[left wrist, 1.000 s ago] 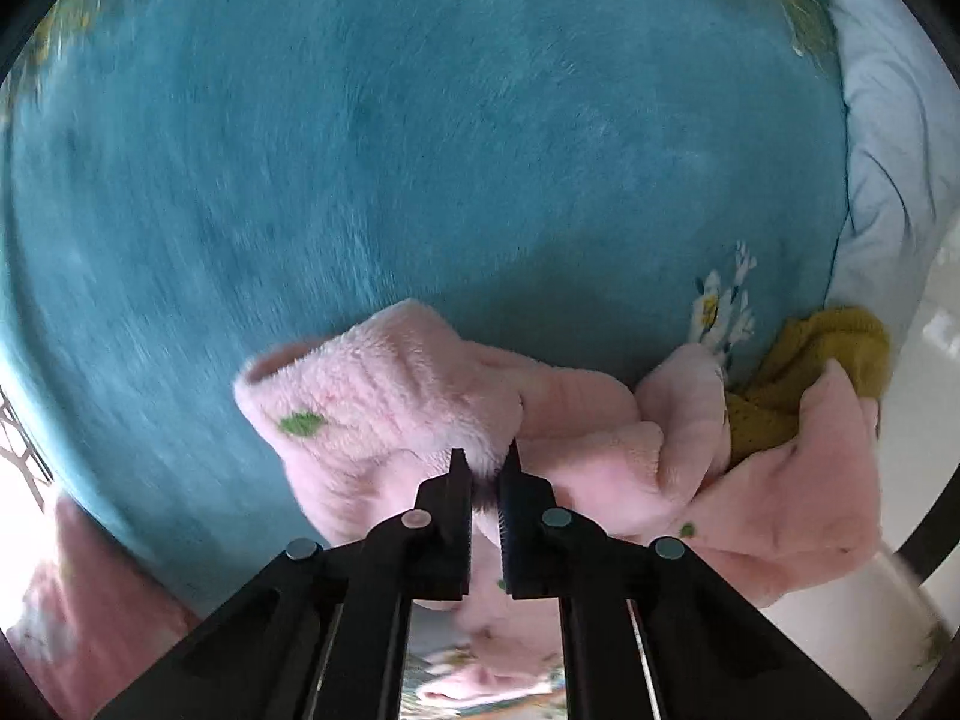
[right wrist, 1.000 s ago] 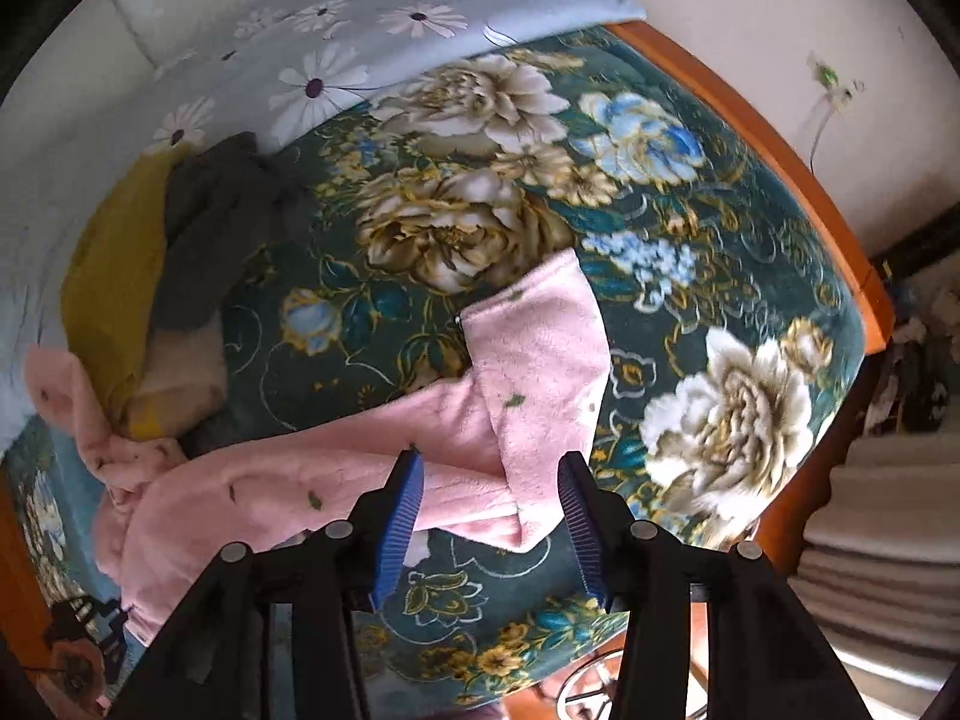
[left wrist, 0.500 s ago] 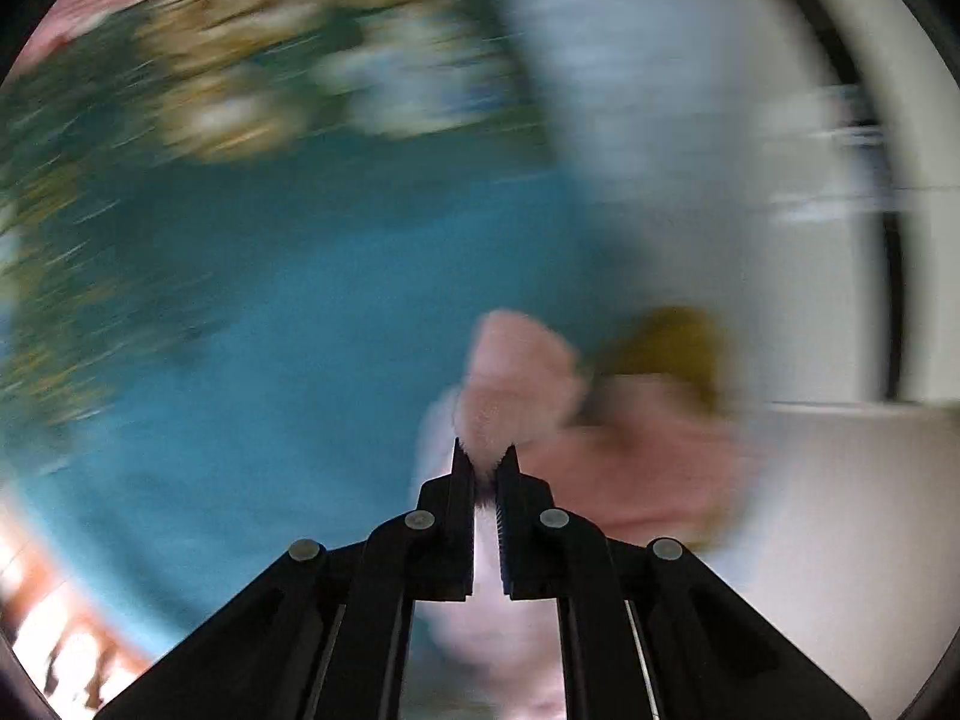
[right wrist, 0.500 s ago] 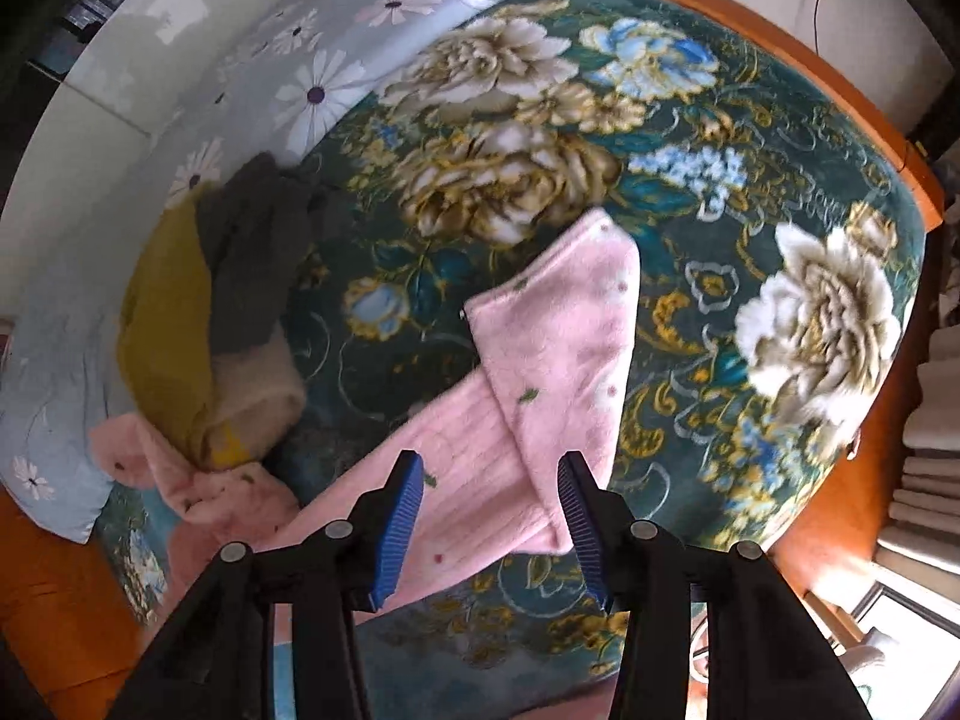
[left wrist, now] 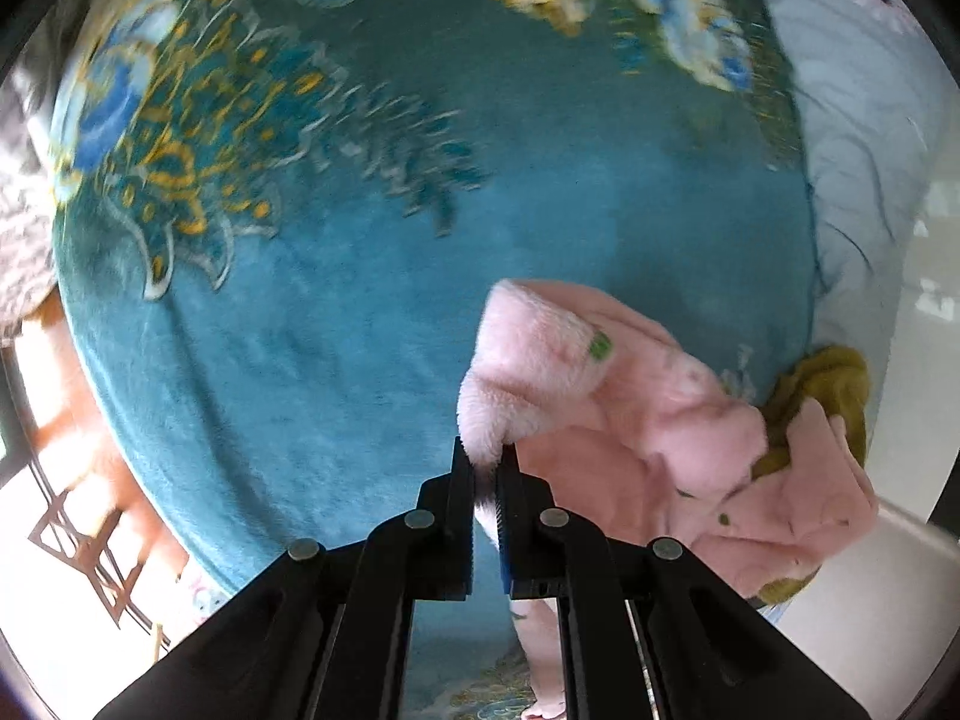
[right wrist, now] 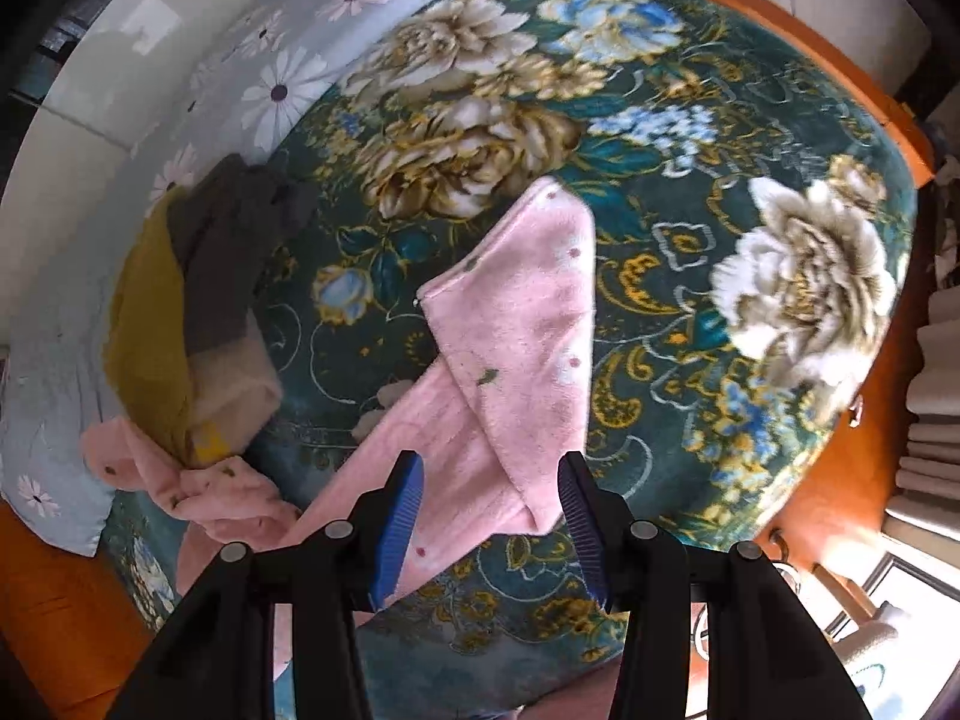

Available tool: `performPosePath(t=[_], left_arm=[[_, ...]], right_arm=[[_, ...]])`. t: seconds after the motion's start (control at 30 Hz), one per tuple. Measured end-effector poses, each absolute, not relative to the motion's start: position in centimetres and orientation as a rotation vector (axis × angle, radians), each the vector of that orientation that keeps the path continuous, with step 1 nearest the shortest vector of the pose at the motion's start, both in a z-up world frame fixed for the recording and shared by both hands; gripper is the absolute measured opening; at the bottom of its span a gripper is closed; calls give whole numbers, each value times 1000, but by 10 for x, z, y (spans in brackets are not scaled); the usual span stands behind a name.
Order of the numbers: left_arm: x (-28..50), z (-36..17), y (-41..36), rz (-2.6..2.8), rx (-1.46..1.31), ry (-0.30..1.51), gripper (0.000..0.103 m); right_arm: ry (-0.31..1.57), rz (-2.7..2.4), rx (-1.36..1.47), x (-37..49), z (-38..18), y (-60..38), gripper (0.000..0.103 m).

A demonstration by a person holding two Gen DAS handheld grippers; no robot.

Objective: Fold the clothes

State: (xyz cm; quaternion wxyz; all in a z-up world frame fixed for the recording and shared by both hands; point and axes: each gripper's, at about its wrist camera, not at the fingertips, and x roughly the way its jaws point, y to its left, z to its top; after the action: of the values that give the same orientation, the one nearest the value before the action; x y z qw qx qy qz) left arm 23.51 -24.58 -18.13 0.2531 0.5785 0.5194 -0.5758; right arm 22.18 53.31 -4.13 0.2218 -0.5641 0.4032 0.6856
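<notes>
A fluffy pink garment (left wrist: 606,402) with small green and red dots lies on the teal flowered bedspread (left wrist: 336,276). My left gripper (left wrist: 485,462) is shut on a fold of its edge and holds it lifted over the bed. In the right wrist view the pink garment (right wrist: 510,348) lies stretched across the bedspread (right wrist: 750,192), one leg folded over. My right gripper (right wrist: 491,516) is open and empty, hovering above the garment's near part.
A pile of clothes with a mustard piece (right wrist: 144,330), a dark grey piece (right wrist: 222,264) and a beige piece (right wrist: 234,384) sits at the bed's left side. A pale blue daisy-print sheet (right wrist: 282,78) lies beyond. An orange wooden bed frame (right wrist: 840,54) edges the bed.
My left gripper has swung quickly with the pink fold still in it, so the view turned across the bed. My right gripper has risen and stayed open.
</notes>
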Motion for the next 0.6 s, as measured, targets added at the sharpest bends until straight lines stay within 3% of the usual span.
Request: performPosePath(t=[0.27,0.6], left_arm=[[220,-133,-207,-1622,1519,1315,5],[206,-99,-173,-1680,1576,1063,6]], right_arm=[[1094,1923,-1794,157,-112,533,50],[887,1894,-2036,77,-190,532,50]])
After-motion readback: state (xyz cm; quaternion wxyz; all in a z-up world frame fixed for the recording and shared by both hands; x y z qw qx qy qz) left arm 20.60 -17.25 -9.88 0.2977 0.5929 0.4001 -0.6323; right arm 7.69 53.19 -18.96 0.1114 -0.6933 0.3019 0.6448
